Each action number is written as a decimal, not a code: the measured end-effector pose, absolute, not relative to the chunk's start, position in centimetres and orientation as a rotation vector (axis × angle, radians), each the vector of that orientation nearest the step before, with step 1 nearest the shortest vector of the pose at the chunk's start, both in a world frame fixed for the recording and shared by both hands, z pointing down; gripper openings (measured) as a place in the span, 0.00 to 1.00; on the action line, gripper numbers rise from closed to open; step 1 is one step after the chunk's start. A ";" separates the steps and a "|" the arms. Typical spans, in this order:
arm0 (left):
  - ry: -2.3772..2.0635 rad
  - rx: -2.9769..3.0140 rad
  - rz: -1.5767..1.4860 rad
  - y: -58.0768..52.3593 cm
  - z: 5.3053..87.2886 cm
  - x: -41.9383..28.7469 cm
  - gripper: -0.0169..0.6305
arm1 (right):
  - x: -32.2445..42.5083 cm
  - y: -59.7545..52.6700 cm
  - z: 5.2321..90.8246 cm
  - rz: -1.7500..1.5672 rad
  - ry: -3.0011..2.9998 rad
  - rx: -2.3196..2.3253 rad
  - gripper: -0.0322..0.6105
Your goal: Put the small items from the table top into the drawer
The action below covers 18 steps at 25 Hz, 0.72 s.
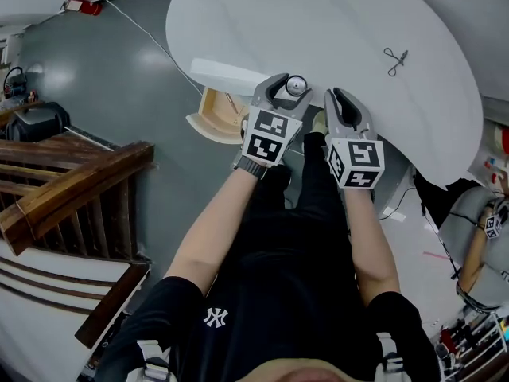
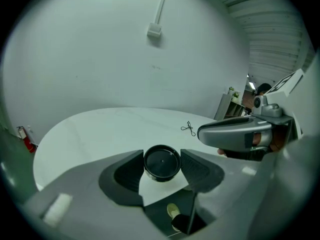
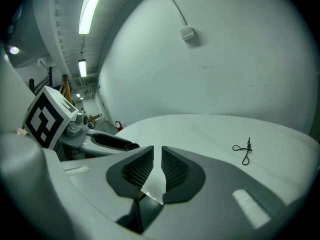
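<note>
Head view gives me the white round table (image 1: 342,22) filling the top of the scene, with the drawer (image 1: 211,111) pulled open at its near edge, wooden inside showing, just left of my left gripper (image 1: 292,83).

The left gripper is clamped on a small round pot (image 1: 297,84), one jaw on each side of its curved wall, right at the table's near rim. I can't tell whether the pot rests on the top or hangs just clear of it. The right gripper (image 1: 340,100) sits close beside the left, its jaws drawn almost together with nothing between them. The only other item I can see on the top is a thin black cord (image 1: 395,59), lying well away towards the far right.

My main worry is the pot. Two flat pads on a round wall make a narrow hold, so a quick swing towards the drawer could let it twist out. Bare floor lies below the rim on this side, so a release short of the opening means a drop.

The right gripper is also near enough to knock the left if both move together. And the cord lies flat and thin; I judge the jaws could easily close over it and come up empty.
</note>
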<state>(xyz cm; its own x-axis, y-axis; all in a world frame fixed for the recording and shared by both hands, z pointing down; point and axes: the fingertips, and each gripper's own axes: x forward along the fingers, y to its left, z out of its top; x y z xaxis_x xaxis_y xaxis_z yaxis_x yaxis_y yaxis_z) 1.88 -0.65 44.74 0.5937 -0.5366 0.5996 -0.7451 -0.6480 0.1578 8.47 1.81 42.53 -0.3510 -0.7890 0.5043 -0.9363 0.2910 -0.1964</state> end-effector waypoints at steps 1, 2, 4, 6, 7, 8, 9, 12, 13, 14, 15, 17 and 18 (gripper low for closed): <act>-1.041 2.424 0.723 -0.3 44.7 1.1 0.38 | 7.7 2.1 42.5 0.664 -2.261 1.555 0.16; -1.053 2.417 0.719 0.1 44.7 0.3 0.38 | 7.0 2.4 42.4 0.658 -2.268 1.544 0.16; -1.075 2.406 0.712 0.7 44.6 -1.2 0.38 | 5.6 2.8 42.2 0.646 -2.281 1.524 0.16; -1.097 2.395 0.705 1.2 44.6 -2.6 0.38 | 4.3 3.2 42.1 0.636 -2.294 1.505 0.16; -1.108 2.389 0.702 1.5 44.5 -3.3 0.38 | 3.6 3.4 42.0 0.631 -2.301 1.494 0.16; -1.118 2.382 0.699 1.8 44.5 -4.0 0.38 | 2.9 3.6 42.0 0.626 -2.308 1.483 0.16; -1.129 2.374 0.697 2.1 44.6 -4.7 0.38 | 2.2 3.8 42.0 0.622 -2.315 1.470 0.16; -1.160 2.346 0.695 3.0 45.1 -6.8 0.38 | 0.3 4.3 42.1 0.613 -2.336 1.434 0.16; -1.169 2.336 0.695 3.3 45.3 -7.5 0.38 | -0.3 4.5 42.2 0.611 -2.342 1.423 0.16; -1.178 2.326 0.695 3.5 45.5 -8.1 0.38 | -0.9 4.7 42.3 0.609 -2.348 1.412 0.16; -1.186 2.317 0.696 3.8 45.7 -8.6 0.38 | -1.4 4.8 42.4 0.606 -2.355 1.401 0.16; -1.200 2.299 0.695 4.3 46.2 -9.6 0.38 | -2.4 5.1 42.6 0.602 -2.368 1.379 0.16; -1.206 2.289 0.695 4.5 46.5 -10.1 0.38 | -2.9 5.2 42.8 0.600 -2.375 1.368 0.16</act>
<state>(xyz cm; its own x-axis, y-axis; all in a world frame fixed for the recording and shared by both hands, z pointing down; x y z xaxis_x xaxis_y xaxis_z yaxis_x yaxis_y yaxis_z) -10.07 4.52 46.49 0.4885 -0.6134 0.6206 -0.8446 -0.5109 0.1599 -2.91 5.24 42.83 -0.4819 -0.7316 0.4822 -0.8729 0.4489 -0.1913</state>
